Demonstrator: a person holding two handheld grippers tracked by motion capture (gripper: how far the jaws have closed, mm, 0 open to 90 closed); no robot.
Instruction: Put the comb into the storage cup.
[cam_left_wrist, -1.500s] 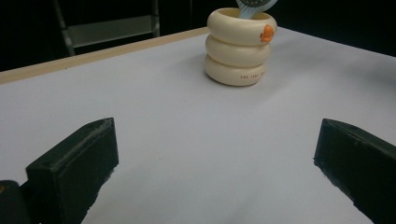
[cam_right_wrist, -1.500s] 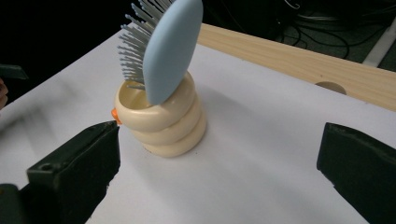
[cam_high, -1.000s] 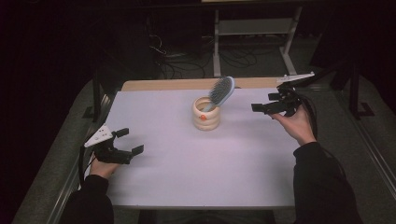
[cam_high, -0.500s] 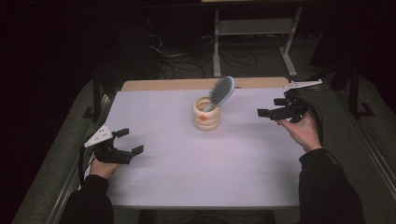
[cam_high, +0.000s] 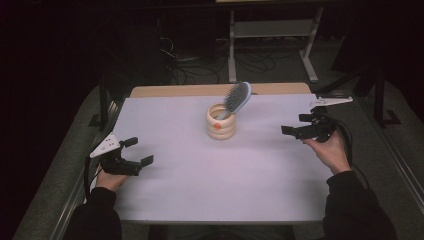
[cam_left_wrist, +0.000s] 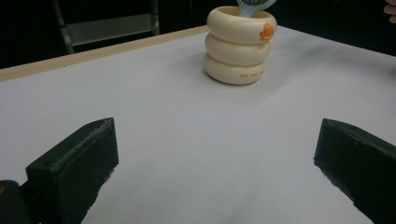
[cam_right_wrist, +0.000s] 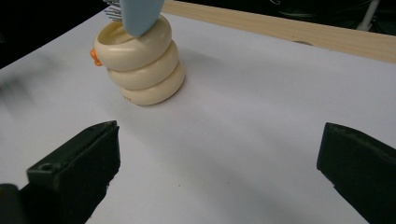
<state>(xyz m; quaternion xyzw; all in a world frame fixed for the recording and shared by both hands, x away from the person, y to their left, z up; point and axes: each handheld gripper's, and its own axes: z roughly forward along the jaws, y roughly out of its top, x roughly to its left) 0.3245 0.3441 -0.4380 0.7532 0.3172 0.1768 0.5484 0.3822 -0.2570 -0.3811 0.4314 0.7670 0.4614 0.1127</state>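
Bare desk (cam_high: 210, 175) lies open all round; only the ringed holder (cam_high: 221, 122) with its leaning hairbrush (cam_high: 237, 97) stands mid-desk.

holder (cam_high: 221, 123): cream, ringed, small orange mark
hairbrush (cam_high: 237, 97): pale blue, grey bristles
table (cam_high: 200, 170): white top, pale wood far edge
grippers: black

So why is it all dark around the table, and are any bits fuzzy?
High view: the light falls on the white table, so the floor behind stays dim; the cup and brush look sharp. Left gripper view: the cup is clear, the near black jaws a bit soft. Right gripper view: the table's left edge is smeared and the brush is cut off at the top.
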